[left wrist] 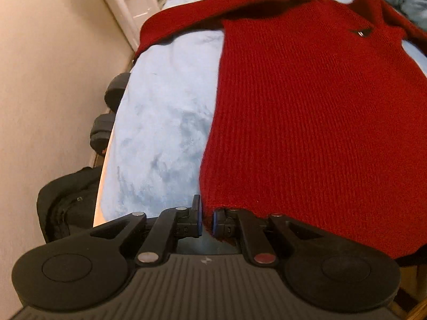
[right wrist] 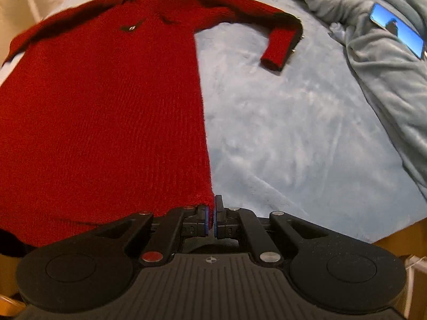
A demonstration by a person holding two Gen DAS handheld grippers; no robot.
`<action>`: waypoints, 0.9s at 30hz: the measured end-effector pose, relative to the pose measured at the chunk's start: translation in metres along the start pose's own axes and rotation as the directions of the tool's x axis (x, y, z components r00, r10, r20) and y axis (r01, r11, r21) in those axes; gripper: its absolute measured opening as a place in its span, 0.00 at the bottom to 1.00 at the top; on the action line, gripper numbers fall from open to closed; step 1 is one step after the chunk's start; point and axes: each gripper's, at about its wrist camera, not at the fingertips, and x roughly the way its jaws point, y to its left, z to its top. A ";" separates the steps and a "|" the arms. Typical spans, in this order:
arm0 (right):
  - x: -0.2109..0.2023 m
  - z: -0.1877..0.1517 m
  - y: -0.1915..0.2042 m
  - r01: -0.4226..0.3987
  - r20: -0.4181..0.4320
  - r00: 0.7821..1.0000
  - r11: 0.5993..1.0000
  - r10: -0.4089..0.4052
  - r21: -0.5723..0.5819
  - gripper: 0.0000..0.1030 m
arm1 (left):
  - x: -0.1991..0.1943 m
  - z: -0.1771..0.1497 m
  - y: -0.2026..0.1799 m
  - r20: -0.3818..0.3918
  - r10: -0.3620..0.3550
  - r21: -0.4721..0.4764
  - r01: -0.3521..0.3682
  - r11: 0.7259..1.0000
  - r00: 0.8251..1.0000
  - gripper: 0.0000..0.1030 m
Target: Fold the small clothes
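While hem-pinched, sweater (right wrist: 106,106) beside bare blanket (right wrist: 293,133)

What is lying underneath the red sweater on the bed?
The red sweater lies flat on a light blue fleece blanket, which shows along both its sides. Anything under the knit itself is covered; no bulge suggests an object.

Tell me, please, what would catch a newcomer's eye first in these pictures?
The red sweater spread flat on the pale blue blanket, with each hand-held gripper, left and right, pinching a bottom corner of it. Next, the phone with a lit screen lying on the rumpled bedding at the far right.
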 end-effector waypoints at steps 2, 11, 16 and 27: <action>-0.008 0.005 -0.005 -0.034 -0.048 0.998 0.999 0.033 -0.008 0.28 | -0.009 0.000 0.009 0.004 -0.023 -0.023 0.023 0.999 1.000 0.50; -0.053 0.107 -0.039 -0.077 0.228 0.972 0.995 0.059 0.069 0.62 | -0.030 0.094 0.015 0.227 -0.077 0.006 0.078 0.997 0.971 0.92; 0.015 0.212 -0.021 -0.185 0.344 0.928 0.977 0.140 0.103 0.49 | 0.042 0.204 -0.029 0.214 -0.178 0.004 0.181 0.983 0.961 0.92; 0.200 0.383 0.000 -0.072 0.160 0.986 0.978 0.040 0.198 0.24 | 0.209 0.383 -0.035 0.096 -0.078 -0.096 0.087 0.992 0.992 0.63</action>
